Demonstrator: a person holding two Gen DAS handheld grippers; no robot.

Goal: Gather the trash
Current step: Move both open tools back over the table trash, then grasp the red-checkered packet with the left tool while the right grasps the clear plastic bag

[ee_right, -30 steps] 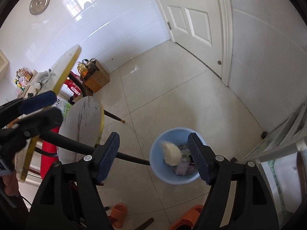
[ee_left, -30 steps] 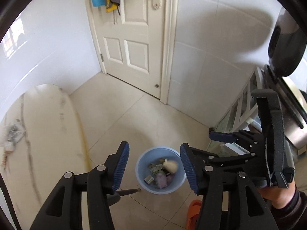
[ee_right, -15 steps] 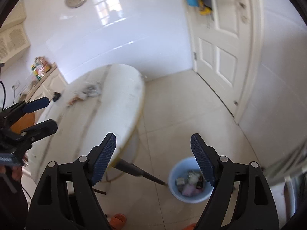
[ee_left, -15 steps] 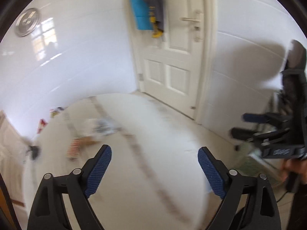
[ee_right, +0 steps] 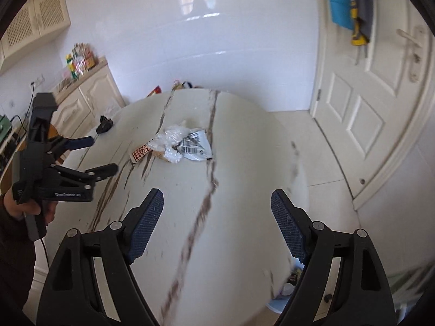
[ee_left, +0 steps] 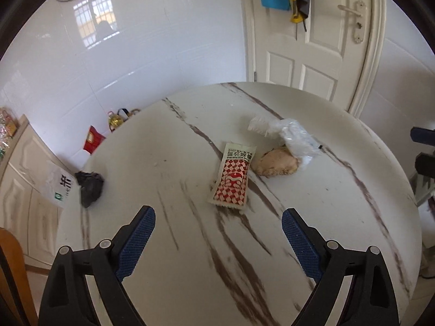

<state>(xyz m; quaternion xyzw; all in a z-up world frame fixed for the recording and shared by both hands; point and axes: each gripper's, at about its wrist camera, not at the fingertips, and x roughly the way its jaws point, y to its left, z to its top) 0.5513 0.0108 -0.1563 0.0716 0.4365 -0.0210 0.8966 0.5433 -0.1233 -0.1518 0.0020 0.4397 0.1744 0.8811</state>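
Note:
Trash lies on the round marble table (ee_left: 339,217): a red-and-white checked sachet (ee_left: 233,178), a beige crumpled lump (ee_left: 277,164), a clear plastic bag (ee_left: 293,135) and a black crumpled scrap (ee_left: 89,187) at the left edge. My left gripper (ee_left: 217,233) is open and empty, above the table just short of the sachet. My right gripper (ee_right: 217,214) is open and empty over the table's near part. In the right wrist view the trash pile (ee_right: 176,145) lies farther on, with a silver wrapper (ee_right: 197,146), and the left gripper (ee_right: 89,154) shows at the left.
The blue trash bin (ee_right: 280,303) peeks out below the table's right edge. A white door (ee_left: 312,40) stands behind the table. Cream cabinets (ee_right: 84,100) line the left wall. A white bag (ee_left: 58,187) hangs off the table's left side.
Both grippers swung up from over the blue bin on the floor to the tabletop. A pale piece dropped into the bin. Both jaws opened wider and stay empty.

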